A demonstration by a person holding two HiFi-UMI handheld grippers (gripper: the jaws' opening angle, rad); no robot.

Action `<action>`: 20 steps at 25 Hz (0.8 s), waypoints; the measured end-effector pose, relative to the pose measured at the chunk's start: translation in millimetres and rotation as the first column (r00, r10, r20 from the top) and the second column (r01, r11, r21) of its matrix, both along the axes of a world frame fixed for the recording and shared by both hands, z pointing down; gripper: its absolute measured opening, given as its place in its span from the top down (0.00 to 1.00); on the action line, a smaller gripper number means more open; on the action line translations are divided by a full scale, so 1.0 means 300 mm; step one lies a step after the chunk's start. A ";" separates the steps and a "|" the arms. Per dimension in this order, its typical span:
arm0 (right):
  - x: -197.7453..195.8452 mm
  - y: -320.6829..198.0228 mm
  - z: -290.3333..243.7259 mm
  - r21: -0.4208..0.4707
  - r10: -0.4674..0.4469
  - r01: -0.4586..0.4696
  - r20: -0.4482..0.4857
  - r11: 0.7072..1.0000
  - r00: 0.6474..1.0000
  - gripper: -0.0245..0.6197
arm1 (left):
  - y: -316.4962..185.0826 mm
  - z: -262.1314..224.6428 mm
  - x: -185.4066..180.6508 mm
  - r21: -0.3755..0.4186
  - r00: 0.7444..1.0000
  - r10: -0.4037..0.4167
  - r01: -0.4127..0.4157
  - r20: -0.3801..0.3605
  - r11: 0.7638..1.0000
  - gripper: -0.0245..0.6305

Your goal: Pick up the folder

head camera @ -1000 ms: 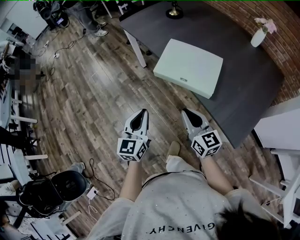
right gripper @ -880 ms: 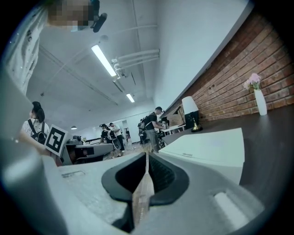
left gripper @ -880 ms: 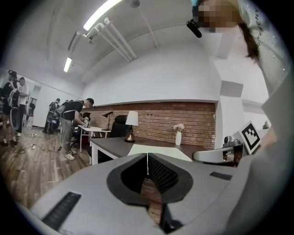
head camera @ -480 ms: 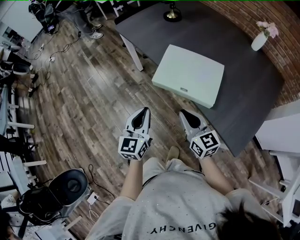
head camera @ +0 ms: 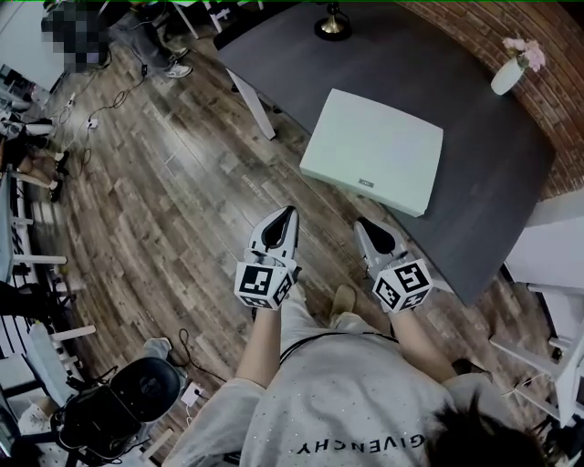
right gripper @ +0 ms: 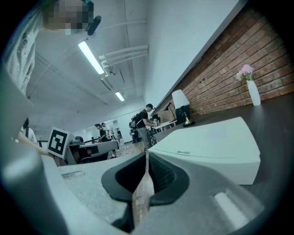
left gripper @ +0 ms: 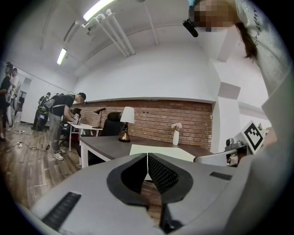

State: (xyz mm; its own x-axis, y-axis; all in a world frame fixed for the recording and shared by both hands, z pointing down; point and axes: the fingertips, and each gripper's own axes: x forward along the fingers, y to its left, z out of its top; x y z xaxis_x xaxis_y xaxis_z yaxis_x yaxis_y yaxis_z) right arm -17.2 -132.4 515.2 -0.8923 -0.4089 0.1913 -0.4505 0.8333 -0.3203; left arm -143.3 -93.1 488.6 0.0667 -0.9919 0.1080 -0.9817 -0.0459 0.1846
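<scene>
Left claw [head camera: 290,212] and right claw [head camera: 361,223] had both crept closer to the folder [head camera: 374,150], which lay flat on the counter [head camera: 484,210] just ahead. Both were pinched shut and empty, so this looked like the approach. Next they'd need to open up and grab its near edge, I'd say.

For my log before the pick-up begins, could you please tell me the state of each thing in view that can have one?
folder: closed, lying flat on the table, not gripped.
left gripper: shut, empty, apart from the folder.
right gripper: shut, empty, apart from the folder.
vase: upright, flowers in it.
lamp: upright at the table's far edge.
</scene>
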 end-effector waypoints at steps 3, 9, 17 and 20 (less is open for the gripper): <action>-0.053 -0.032 0.013 -0.031 0.059 -0.059 0.004 0.998 0.998 0.94 | -0.058 0.002 -0.051 -0.006 0.998 0.056 -0.056 0.007 0.998 0.96; -0.160 -0.082 0.043 -0.062 0.156 -0.156 -0.014 0.986 0.988 0.94 | -0.177 0.008 -0.161 -0.025 0.985 0.173 -0.172 0.019 0.985 0.96; -0.268 -0.138 0.093 -0.100 0.254 -0.256 -0.040 0.961 0.966 0.92 | -0.307 0.049 -0.255 -0.038 0.961 0.277 -0.277 -0.004 0.960 0.96; -0.276 -0.169 0.114 -0.121 0.302 -0.305 -0.045 0.945 0.952 0.92 | -0.355 0.064 -0.260 -0.043 0.948 0.319 -0.319 -0.009 0.947 0.96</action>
State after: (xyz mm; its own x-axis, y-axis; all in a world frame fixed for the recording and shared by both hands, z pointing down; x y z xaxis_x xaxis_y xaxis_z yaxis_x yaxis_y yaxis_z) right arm -100.0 -183.2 549.5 -0.7238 -0.6308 0.2797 -0.6853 0.6097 -0.3983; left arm -221.3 -199.5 507.8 0.3787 -0.9133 0.1499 -0.9169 -0.3482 0.1949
